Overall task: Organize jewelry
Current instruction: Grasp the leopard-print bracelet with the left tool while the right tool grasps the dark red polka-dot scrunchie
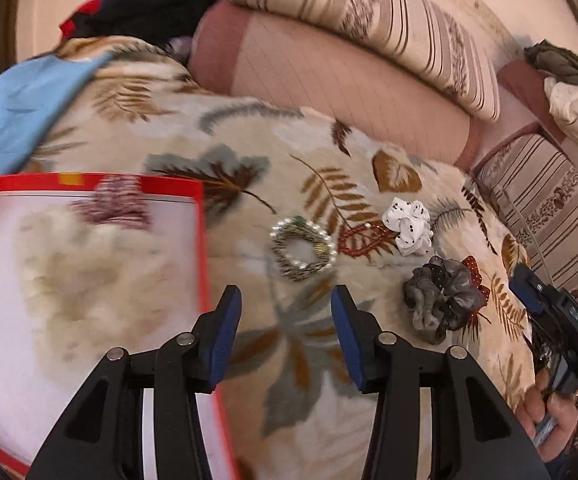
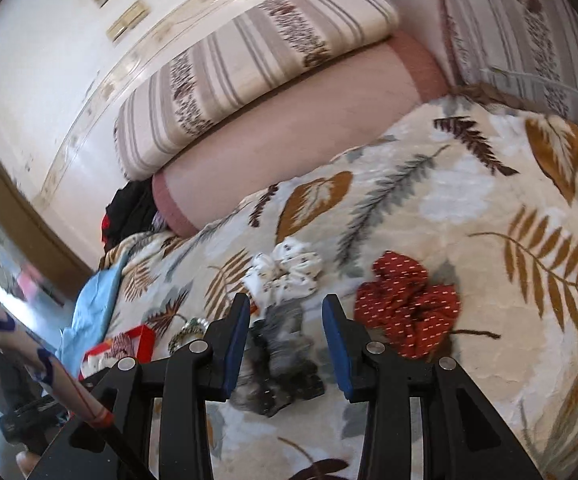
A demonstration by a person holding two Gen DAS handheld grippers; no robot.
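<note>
A red-rimmed box (image 1: pixel 199 240) lies at the left on the leaf-patterned blanket, with a maroon striped scrunchie (image 1: pixel 115 204) inside. My left gripper (image 1: pixel 287 294) hovers open beside the box, nothing between its fingers. Just beyond it lie a pearl bracelet (image 1: pixel 303 248), a red bead bracelet (image 1: pixel 363 240) and a white dotted scrunchie (image 1: pixel 407 228). My right gripper (image 2: pixel 287 302) is open over a grey scrunchie (image 2: pixel 285 344), which lies on the blanket between the fingers with the pads clear of it. A red dotted scrunchie (image 2: pixel 409 304) sits just to its right, and the white scrunchie (image 2: pixel 285 272) lies ahead.
Striped cushions (image 1: pixel 409 28) and a pink bolster (image 1: pixel 329 80) line the far side of the blanket. Blue cloth (image 1: pixel 17 108) and dark clothes (image 1: pixel 145 12) lie at the far left. A person's hand (image 1: pixel 549 412) grips the right gripper's handle at the right edge.
</note>
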